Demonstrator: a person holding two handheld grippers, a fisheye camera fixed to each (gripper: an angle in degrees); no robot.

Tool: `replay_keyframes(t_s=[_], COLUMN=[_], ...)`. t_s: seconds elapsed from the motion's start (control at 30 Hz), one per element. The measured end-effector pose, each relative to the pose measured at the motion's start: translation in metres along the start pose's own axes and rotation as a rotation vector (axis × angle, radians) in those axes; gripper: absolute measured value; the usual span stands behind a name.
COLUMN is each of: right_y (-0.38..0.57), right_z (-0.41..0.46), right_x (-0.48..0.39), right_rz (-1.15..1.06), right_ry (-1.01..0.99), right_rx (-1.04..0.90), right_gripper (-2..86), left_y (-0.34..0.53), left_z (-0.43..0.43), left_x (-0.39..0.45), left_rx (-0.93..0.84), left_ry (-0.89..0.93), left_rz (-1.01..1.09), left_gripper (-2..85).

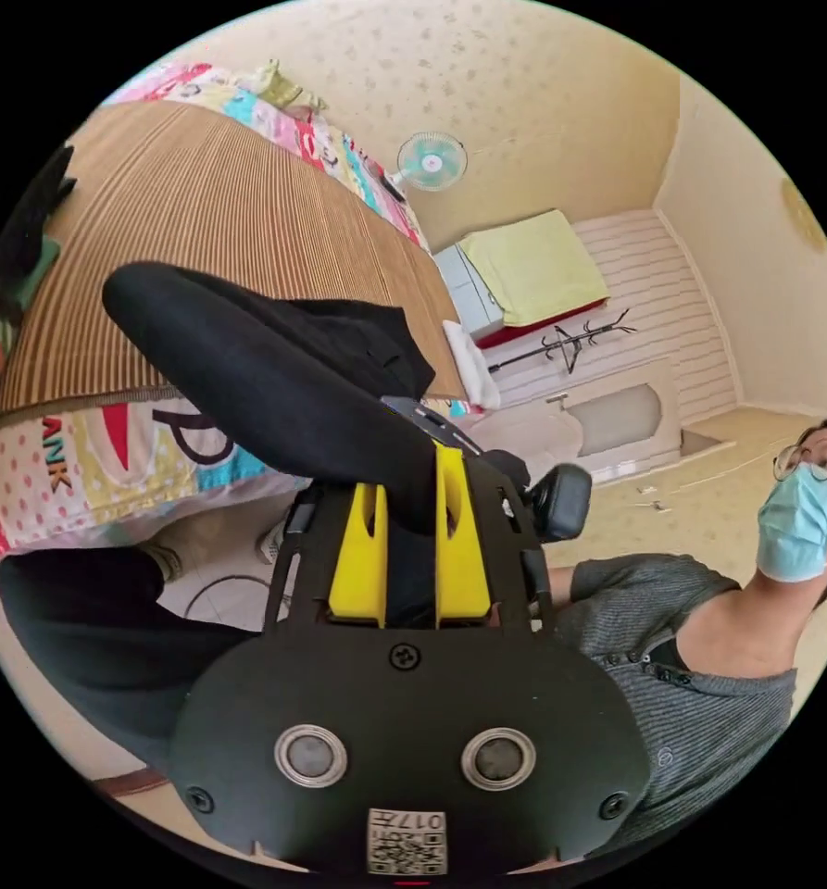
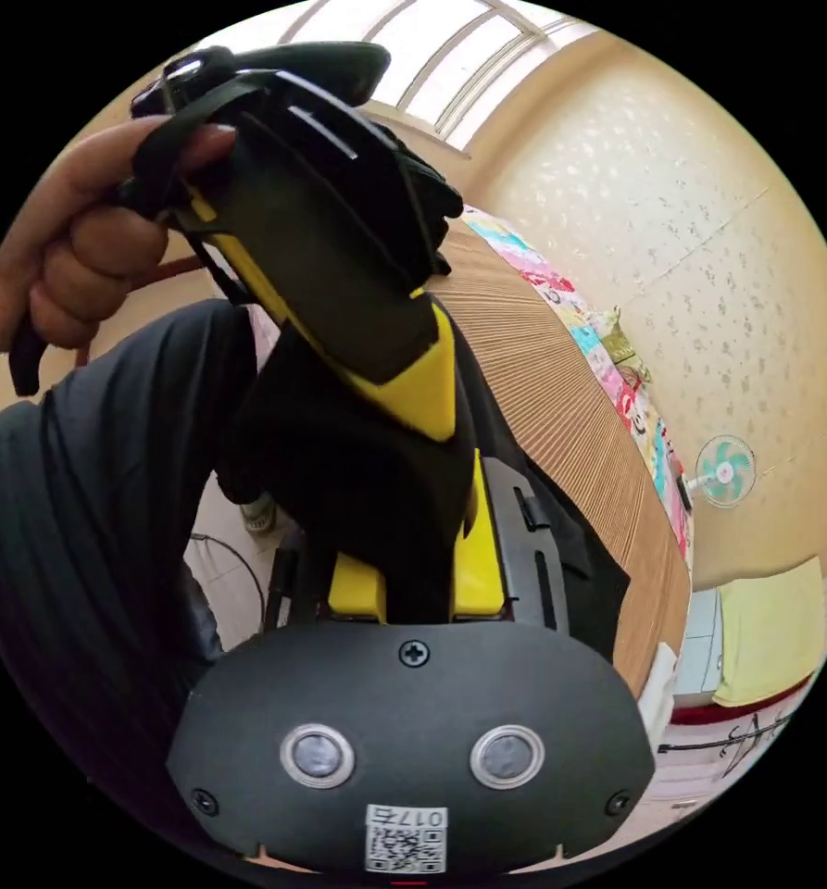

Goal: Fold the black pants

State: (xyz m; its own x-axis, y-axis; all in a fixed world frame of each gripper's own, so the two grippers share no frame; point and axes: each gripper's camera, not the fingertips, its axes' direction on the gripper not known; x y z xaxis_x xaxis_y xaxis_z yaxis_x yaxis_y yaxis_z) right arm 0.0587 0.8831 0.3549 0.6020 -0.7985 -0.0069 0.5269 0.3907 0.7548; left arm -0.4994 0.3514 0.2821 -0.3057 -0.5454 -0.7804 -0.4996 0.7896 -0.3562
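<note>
Mid-fold at best: black pants (image 1: 274, 370) lifted off the bed (image 1: 200, 231), pinched in left tongs (image 1: 411, 505) and right tongs (image 2: 413, 556), nothing laid flat yet.

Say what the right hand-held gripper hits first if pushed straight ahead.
Likely the left hand-held gripper, right in front of the right hand-held gripper, which is clamped on the black pants. Depth is unclear.

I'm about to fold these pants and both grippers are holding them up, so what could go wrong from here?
1. The left hand-held gripper and right hand-held gripper pinch only narrow bits of the pants, so the cloth may slip out.
2. Part of the pants hangs off the bed edge, so a drop could land them on the floor.
</note>
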Motion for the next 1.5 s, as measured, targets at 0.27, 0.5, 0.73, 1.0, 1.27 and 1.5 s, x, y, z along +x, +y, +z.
replay_keyframes(t_s=[0.27, 0.5, 0.73, 1.0, 1.27, 1.5], right_y=[0.117, 0.324, 0.468, 0.474, 0.48, 0.528], right_z=[-0.028, 0.039, 0.118, 0.096, 0.09, 0.08], right_x=[0.204, 0.327, 0.378, 0.332, 0.314, 0.314], right_rz=[0.687, 1.282, 1.621, 1.568, 1.443, 1.68], right_ry=[-0.835, -0.924, -0.899, -0.976, -0.756, -0.719], right_rx=[0.661, 0.97, 0.623, 0.673, 0.4, 0.728], right_gripper=[9.9, 11.6, 15.8, 18.3, 6.7, 12.4], left_y=[0.086, 0.056, 0.057, 0.045, 0.035, 0.03], left_z=[-0.019, 0.045, 0.086, 0.104, 0.125, 0.133], left_x=[0.086, 0.019, -0.006, -0.008, 0.001, 0.001], left_rx=[0.521, 0.199, 0.075, 0.044, -0.022, -0.025], left_ry=[-0.129, 0.202, 0.273, 0.289, 0.286, 0.288], left_rz=[0.37, 0.115, 0.003, -0.021, -0.015, -0.033], left_gripper=[7.7, 16.7, 16.4, 16.5, 16.0, 15.9])
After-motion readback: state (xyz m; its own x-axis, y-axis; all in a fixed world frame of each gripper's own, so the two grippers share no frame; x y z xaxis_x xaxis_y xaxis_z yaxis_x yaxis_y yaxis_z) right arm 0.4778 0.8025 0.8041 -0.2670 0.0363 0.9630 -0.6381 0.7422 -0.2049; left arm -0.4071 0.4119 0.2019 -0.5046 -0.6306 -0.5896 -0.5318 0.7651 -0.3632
